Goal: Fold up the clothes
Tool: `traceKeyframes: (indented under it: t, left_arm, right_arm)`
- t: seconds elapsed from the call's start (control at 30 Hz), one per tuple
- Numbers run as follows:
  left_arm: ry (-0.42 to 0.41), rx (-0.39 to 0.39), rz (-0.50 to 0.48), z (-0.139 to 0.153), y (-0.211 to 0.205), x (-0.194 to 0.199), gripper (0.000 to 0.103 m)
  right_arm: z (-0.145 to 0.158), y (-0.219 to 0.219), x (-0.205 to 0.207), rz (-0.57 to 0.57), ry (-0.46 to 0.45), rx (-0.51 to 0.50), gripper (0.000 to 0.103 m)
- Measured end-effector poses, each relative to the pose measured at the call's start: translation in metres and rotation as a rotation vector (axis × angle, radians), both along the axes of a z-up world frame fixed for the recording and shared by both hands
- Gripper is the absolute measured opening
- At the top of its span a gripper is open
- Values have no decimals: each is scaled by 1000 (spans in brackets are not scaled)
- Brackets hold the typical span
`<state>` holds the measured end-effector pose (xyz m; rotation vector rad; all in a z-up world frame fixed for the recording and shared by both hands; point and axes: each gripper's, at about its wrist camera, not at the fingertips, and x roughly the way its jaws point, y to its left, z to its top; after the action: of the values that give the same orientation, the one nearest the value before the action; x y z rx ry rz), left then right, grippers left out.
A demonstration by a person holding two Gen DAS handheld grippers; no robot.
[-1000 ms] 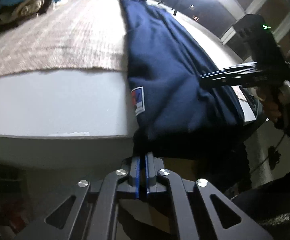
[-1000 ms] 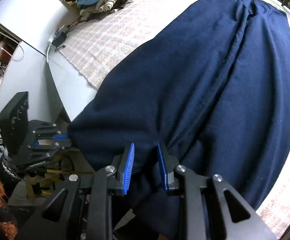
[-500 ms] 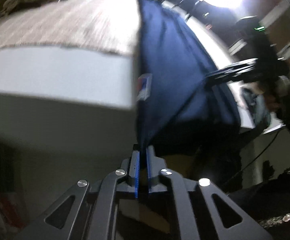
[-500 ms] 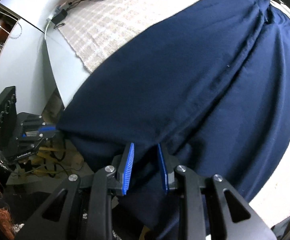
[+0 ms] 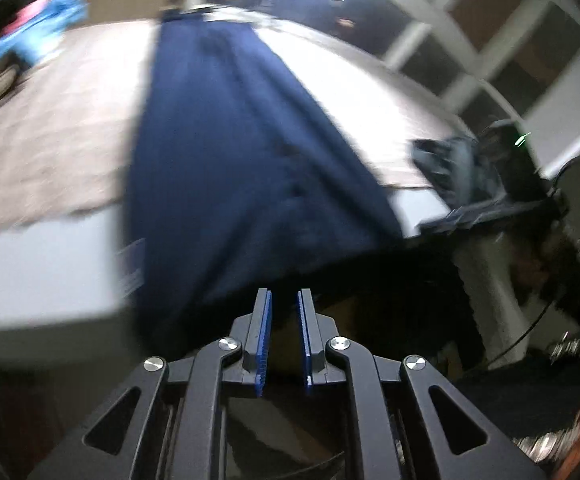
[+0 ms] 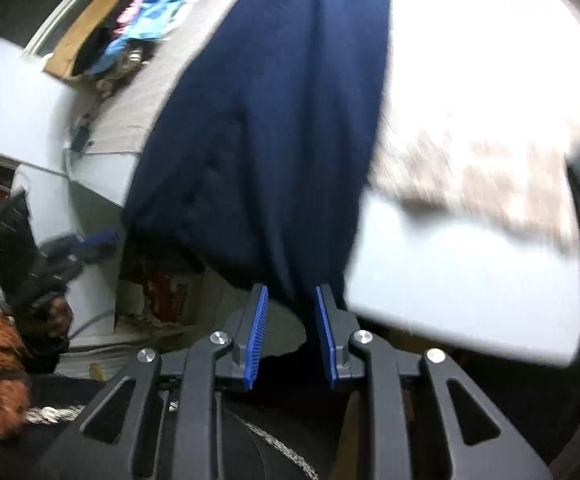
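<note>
Across the table [image 5: 42, 256], over its tan mat [image 5: 50, 152], navy trousers [image 5: 226, 152] are spread, one end hanging off the near edge. That hanging end is clamped in the right gripper [image 6: 291, 300]. The left gripper [image 5: 284, 304] has just been opening; its jaws are parted, nothing pressed between them.

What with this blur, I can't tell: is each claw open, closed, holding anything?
Left claw: open, jaws have just been opening; navy garment hem at its tips, not pinched.
Right claw: closed on the navy garment's bunched edge.
</note>
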<state>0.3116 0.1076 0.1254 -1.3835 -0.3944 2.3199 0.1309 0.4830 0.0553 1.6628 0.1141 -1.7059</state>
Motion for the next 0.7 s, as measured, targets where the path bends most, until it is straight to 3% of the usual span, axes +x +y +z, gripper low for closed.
traceKeyframes:
  t: [0.07, 0.17, 0.37, 0.53, 0.6, 0.67, 0.7]
  left_arm:
    - [-4, 1, -74, -5, 30, -17, 16]
    - [-34, -46, -159, -21, 63, -29, 14]
    - [-132, -119, -165, -57, 67, -28, 17]
    - [-141, -94, -151, -71, 66, -36, 22]
    - [-121, -65, -162, -70, 70, -32, 16]
    - [-94, -36, -167, -67, 74, -29, 2]
    - [-86, -34, -169, -66, 76, -29, 2]
  right_arm:
    - [-9, 11, 4, -46, -6, -7, 24]
    - [-25, 18, 11, -64, 8, -5, 24]
    - [-39, 24, 14, -42, 49, -4, 27]
    - [-44, 19, 10, 4, 68, -15, 35]
    - [-46, 15, 8, 20, 73, -11, 35]
    - [-49, 11, 7, 43, 73, -11, 35]
    - [-50, 9, 7, 55, 70, -13, 35]
